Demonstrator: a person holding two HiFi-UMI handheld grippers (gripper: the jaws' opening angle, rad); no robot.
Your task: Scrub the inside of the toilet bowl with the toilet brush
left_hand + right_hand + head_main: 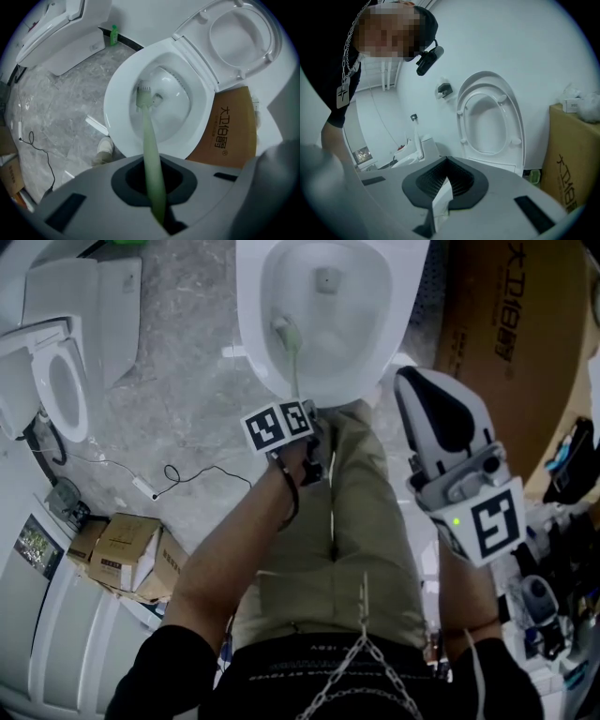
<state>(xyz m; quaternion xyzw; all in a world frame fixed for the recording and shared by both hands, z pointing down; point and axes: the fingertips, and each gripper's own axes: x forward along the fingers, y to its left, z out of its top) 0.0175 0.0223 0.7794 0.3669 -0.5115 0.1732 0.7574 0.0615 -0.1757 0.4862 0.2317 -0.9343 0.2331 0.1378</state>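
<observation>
Grey marbled floor, showroom-type room, cardboard box to one side; white toilet bowl straight ahead of the person, lid up. Toilet brush: pale green handle pinched between the jaws of the left gripper, long axis running forward and down from the gripper, bristle head inside the bowl against its left inner wall. Right gripper: held off to the side, well apart from the bowl, jaws pressed on a small white scrap, kind unclear. Left is the nearer, working hand; scrubbing judged under way
</observation>
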